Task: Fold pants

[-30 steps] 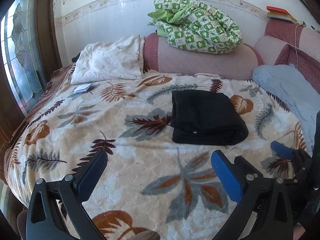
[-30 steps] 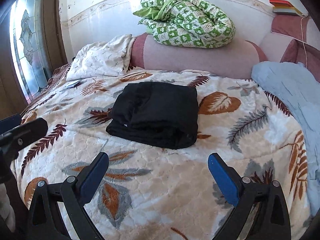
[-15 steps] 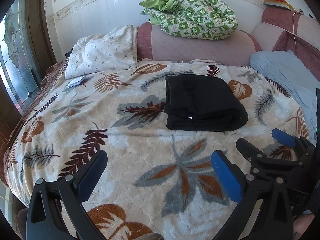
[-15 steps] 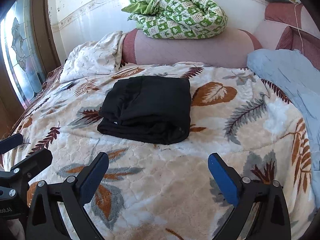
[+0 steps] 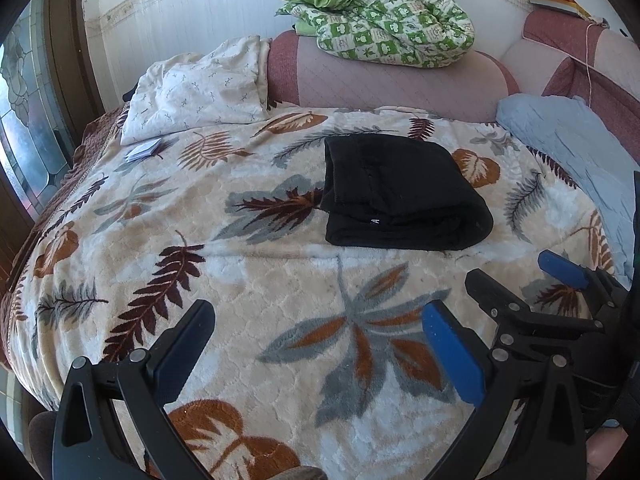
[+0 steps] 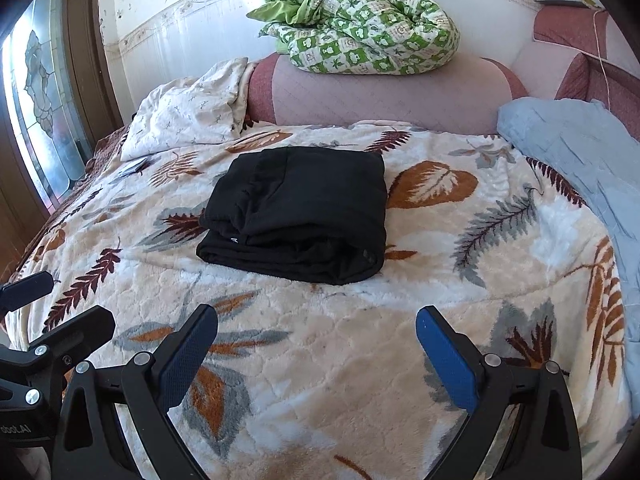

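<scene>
Comparing this moment with the views a second ago, we find both tools drawn back toward the near edge of the bed [image 5: 120, 264], and the black pants [image 6: 304, 216] unmoved. The pants lie as a compact folded bundle at mid-bed on the leaf-print blanket [image 6: 400, 360], well apart from either tool. Our left hand-held gripper [image 5: 316, 344] and right hand-held gripper [image 6: 316, 344] hover with jaws spread wide, holding nothing. We judge the folding finished, with only withdrawal left. A green checked quilt [image 6: 360, 24] sits on the far headboard [image 6: 380, 96].
</scene>
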`<state>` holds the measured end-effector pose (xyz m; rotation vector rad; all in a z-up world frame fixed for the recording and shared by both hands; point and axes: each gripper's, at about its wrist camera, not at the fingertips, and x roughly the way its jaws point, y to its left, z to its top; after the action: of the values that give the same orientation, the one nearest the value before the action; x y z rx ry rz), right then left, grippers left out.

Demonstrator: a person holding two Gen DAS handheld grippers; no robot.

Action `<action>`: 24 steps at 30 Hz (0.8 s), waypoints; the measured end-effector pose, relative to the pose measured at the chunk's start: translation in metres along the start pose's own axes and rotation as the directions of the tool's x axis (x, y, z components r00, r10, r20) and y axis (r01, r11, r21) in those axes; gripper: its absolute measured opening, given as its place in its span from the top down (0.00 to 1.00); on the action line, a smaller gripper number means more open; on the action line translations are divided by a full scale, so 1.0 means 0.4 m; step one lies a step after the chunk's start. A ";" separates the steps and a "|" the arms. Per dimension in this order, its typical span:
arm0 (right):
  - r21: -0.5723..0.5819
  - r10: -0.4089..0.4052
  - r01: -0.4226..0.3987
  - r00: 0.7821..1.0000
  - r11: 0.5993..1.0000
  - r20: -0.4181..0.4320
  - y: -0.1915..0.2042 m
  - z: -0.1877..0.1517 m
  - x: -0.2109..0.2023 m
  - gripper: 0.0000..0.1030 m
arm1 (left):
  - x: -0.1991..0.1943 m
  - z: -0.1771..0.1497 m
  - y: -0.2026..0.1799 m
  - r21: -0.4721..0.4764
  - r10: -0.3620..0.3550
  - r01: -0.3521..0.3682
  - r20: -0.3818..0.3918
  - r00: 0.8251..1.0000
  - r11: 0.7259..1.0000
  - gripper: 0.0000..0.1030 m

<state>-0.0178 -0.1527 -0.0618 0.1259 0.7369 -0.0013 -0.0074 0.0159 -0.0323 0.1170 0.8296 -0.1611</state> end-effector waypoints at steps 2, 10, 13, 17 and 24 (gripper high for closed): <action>-0.004 -0.003 0.003 1.000 1.000 -0.002 0.003 -0.002 0.002 0.01 | 0.005 -0.002 0.002 -0.003 -0.007 0.007 -0.009 1.000 1.000 0.00; -0.012 -0.013 0.013 1.000 1.000 -0.012 0.002 -0.005 0.010 0.01 | 0.027 -0.005 0.022 -0.041 -0.033 0.031 -0.047 0.998 0.999 0.00; -0.015 -0.015 0.015 1.000 1.000 -0.019 0.001 -0.007 0.014 0.01 | 0.031 -0.003 0.033 -0.058 -0.032 0.029 -0.051 0.998 0.998 0.00; -0.024 -0.025 0.025 1.000 0.999 -0.013 0.009 -0.008 0.012 0.01 | 0.044 0.002 0.055 -0.087 -0.026 0.020 -0.058 0.998 0.996 0.00; -0.075 -0.053 0.053 0.999 0.996 -0.006 0.035 -0.013 0.013 0.01 | 0.059 -0.004 0.063 -0.087 -0.002 -0.004 -0.066 0.998 0.996 0.00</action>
<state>-0.0170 -0.1378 -0.0675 0.0350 0.7470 -0.0237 0.0120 0.0387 -0.0498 0.0409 0.9013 -0.1204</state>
